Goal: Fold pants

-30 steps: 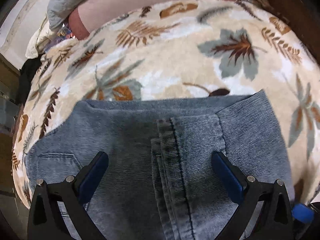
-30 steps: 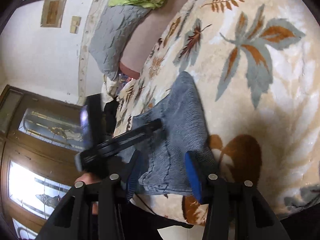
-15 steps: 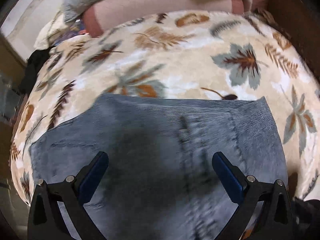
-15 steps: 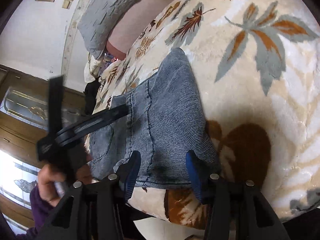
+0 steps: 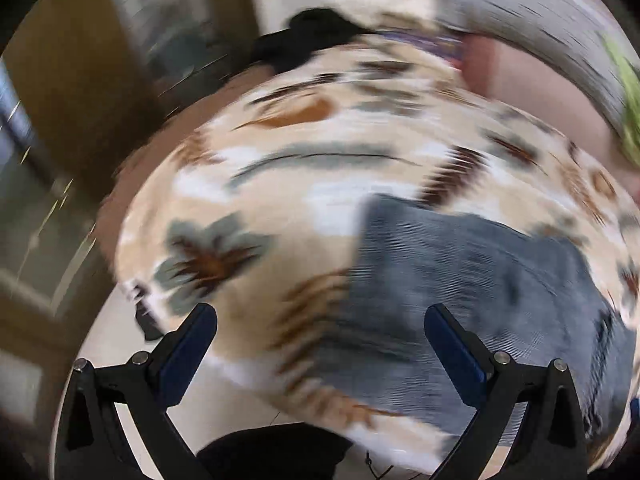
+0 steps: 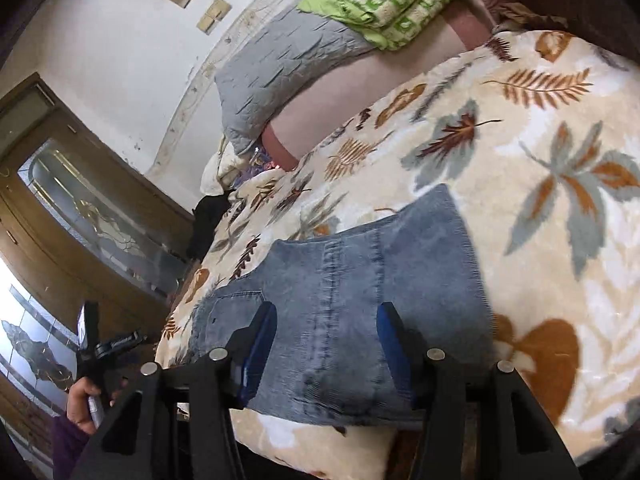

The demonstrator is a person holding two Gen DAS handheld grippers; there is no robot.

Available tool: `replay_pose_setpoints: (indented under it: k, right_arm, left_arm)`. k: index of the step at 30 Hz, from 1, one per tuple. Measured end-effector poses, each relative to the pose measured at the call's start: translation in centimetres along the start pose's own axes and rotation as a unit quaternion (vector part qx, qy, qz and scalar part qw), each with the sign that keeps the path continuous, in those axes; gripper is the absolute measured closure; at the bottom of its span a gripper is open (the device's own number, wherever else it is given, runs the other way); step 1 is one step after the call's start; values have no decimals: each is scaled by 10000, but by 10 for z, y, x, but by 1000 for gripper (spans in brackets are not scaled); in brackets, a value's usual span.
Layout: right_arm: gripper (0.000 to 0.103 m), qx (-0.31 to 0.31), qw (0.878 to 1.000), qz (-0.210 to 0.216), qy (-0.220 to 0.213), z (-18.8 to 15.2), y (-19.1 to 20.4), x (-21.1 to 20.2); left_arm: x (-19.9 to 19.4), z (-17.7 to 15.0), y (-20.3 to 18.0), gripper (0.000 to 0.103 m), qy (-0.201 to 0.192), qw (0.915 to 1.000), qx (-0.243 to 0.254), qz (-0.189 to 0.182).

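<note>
The folded blue denim pants (image 6: 360, 292) lie flat in a compact rectangle on the leaf-patterned blanket (image 6: 540, 184) near the bed's front edge. My right gripper (image 6: 326, 350) hovers over the pants' near edge, jaws open and empty. My left gripper (image 5: 320, 350) is open and empty; its view is blurred with motion, with the pants (image 5: 472, 292) to the right of it. In the right wrist view the left gripper (image 6: 96, 344) shows far left, off the bed, held in a hand.
A grey pillow (image 6: 288, 68) and a green patterned quilt (image 6: 384, 4) lie at the head of the bed. A black cloth (image 6: 208, 220) hangs at the bed's left edge. Wooden glass-paned doors (image 6: 80, 220) stand at the left.
My left gripper has swung away to the left, off the pants and past the bed edge. My right gripper has shifted so that the pants sit centred before it.
</note>
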State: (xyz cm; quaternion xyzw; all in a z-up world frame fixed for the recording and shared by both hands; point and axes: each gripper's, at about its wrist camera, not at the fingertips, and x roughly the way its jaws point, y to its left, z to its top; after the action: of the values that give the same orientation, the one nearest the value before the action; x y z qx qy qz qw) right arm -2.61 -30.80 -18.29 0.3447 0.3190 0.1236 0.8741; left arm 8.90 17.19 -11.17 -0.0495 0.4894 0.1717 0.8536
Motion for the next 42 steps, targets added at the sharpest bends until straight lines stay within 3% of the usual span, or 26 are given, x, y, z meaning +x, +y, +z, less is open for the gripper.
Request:
replay_pose_setpoints:
  k: [4, 8, 14, 17, 20, 23, 28, 31, 34, 37, 40, 41, 42]
  right_arm:
    - [47, -376, 9991, -79, 176, -6, 18, 21]
    - [47, -798, 9956, -325, 356, -17, 27, 31]
    - [47, -859, 9946, -360, 453, -20, 25, 37]
    - [47, -873, 9939, -408, 544, -22, 24, 41]
    - [47, -947, 9929, -427, 579, -24, 27, 44]
    - [47, -990, 9923, -448, 598, -25, 28, 45]
    - [47, -982, 9919, -487, 644, -26, 26, 47]
    - [47, -990, 9916, -512, 648, -25, 26, 47]
    - [47, -1008, 9911, -541, 684, -26, 25, 48]
    - [47, -1006, 9910, -566, 676, -26, 24, 47]
    - [47, -1029, 9909, -572, 651, -26, 24, 46]
    - [47, -1045, 9906, -600, 646, -26, 24, 46]
    - [47, -1047, 9904, -621, 649, -27, 23, 46]
  left_arm:
    - [17, -5, 33, 0, 265, 9988, -387, -104]
    - [48, -10, 29, 0, 620, 9969, -405, -258]
    - [85, -12, 21, 0, 945, 9919, -659, -525]
    - [90, -9, 14, 0, 854, 9923, -510, -731]
    - [104, -7, 6, 0, 1202, 9866, -421, -1017]
    - [107, -8, 3, 0, 1260, 9835, -528, -1188]
    - [101, -10, -9, 0, 1211, 9822, -425, -1372]
    - [97, -13, -22, 1, 1290, 9762, -340, -1712]
    - [94, -15, -42, 1, 1221, 9785, -9, -1663]
    - [95, -14, -53, 9, 1172, 9818, 72, -1490]
    - [90, -8, -59, 34, 1044, 9819, 56, -1582]
    - [89, -7, -58, 51, 1021, 9810, 30, -1650]
    - [89, -5, -58, 59, 1024, 9789, 4, -1766]
